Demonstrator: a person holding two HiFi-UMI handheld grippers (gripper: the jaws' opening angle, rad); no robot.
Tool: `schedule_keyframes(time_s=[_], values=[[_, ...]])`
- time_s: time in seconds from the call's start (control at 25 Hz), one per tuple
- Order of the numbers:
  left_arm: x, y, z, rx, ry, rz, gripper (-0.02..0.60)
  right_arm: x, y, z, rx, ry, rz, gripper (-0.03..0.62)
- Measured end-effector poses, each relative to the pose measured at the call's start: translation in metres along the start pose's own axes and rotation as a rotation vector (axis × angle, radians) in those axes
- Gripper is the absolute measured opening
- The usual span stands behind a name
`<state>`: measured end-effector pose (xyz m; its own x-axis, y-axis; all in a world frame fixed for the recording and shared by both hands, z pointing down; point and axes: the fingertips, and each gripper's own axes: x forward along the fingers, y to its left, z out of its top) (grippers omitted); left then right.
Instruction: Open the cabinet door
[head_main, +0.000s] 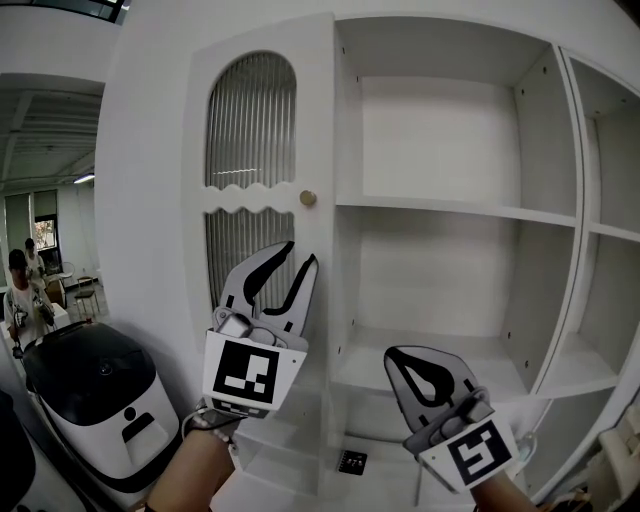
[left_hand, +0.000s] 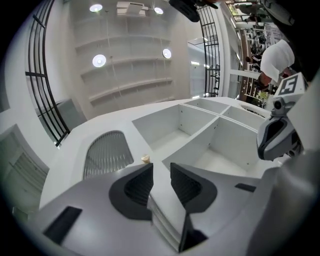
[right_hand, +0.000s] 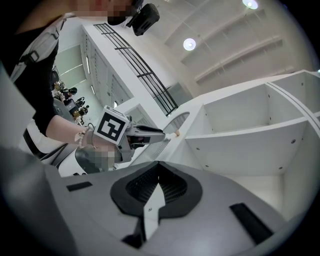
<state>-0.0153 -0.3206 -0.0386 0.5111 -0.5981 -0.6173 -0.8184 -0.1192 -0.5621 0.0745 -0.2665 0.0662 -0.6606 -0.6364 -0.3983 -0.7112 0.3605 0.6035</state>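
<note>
Cabinet door (head_main: 318, 130) open behind left gripper (head_main: 301, 252)

Matched pair — left gripper (head_main: 300, 254), right gripper (head_main: 396, 356)
Pale grey shells are lined with ribbed black pads (left_hand: 137, 187); each white cube (head_main: 243, 372) is printed with black squares, and a dark sleeve (right_hand: 44, 100) is worn.

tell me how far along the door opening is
Done: nothing yet; the door looks shut, flush with the cabinet. In hand: the left gripper, open and empty, sits below the knob, not touching it; the right gripper is shut, empty. Left: grip the knob, pull the door open.
</note>
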Motion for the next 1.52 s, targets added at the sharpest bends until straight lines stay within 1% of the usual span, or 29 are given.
schedule_keyframes(time_s=[0.16,0.4,0.72,0.96,1.04,1.2,1.52], values=[[0.017,0.008,-0.003,0.010,-0.002,0.005,0.118,0.001,0.002,0.000,-0.010,-0.004,0.008,0.002],[0.040,0.017,0.001,0.001,-0.011,0.011,0.153,0.001,0.002,-0.002,-0.007,-0.002,0.014,0.002],[0.064,0.035,-0.002,-0.017,0.000,0.047,0.163,-0.001,0.001,0.002,-0.005,-0.021,0.017,0.003],[0.072,0.041,-0.002,-0.010,0.002,0.056,0.163,0.003,0.000,0.001,-0.002,-0.015,0.022,0.003],[0.073,0.044,-0.001,0.000,0.002,0.068,0.158,0.004,0.001,0.002,0.003,-0.023,0.023,0.003],[0.075,0.041,-0.001,0.032,0.009,0.045,0.078,0.007,0.004,0.002,0.001,-0.021,0.032,0.002],[0.072,0.041,0.003,0.041,0.007,0.021,0.077,0.012,0.015,0.004,0.027,-0.029,0.047,0.003]])
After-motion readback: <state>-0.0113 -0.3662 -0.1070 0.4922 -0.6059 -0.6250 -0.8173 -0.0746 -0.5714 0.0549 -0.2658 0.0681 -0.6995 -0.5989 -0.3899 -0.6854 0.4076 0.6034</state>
